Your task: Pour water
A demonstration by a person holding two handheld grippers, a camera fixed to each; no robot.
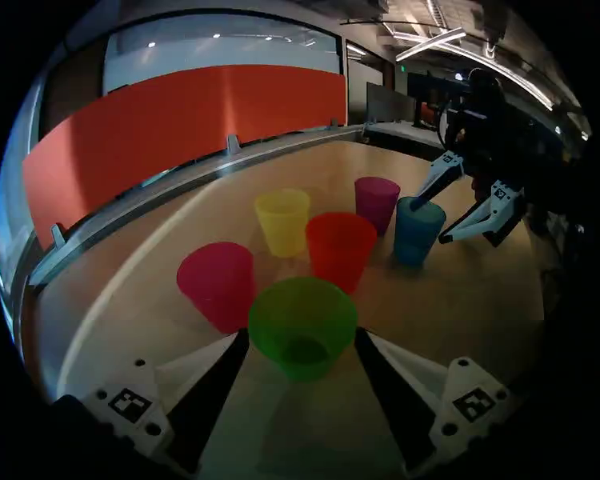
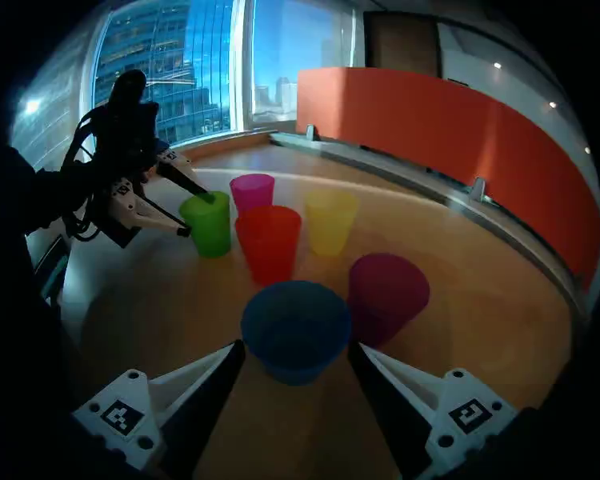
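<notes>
At the bottom of the frame the right gripper closes on a blue cup, one finger pressing each side. Just right of it stands a dark pink cup. Above, near the centre, a red cup stands with a yellow cup to its right and a magenta cup behind it. At middle left the left gripper clamps a green cup. All rest on a wooden table. An orange panel runs along the upper right, with windows at upper left.
</notes>
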